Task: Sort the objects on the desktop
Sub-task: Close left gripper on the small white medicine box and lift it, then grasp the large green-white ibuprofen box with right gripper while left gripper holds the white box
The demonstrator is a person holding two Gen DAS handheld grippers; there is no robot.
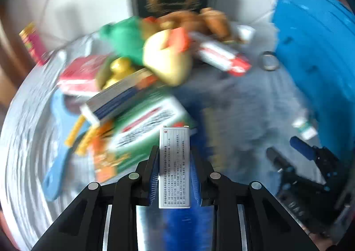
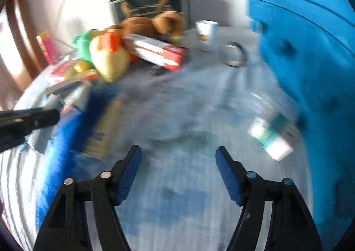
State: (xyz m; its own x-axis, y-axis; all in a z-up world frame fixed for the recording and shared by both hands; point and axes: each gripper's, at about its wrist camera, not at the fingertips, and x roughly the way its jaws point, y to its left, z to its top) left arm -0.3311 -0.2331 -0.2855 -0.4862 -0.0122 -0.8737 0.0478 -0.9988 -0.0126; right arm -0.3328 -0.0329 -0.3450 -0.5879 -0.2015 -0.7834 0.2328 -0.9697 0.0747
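Sorting is mid-carry: left tool (image 1: 175, 175) clamps a grey printed box (image 1: 174, 162), right tool (image 2: 178, 162) half-open and empty, blue bin (image 1: 315, 55) at two o'clock likely next.

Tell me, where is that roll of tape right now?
In the right wrist view the roll of tape lies flat on the table toward the far right, between the white cup and the big blue bin.
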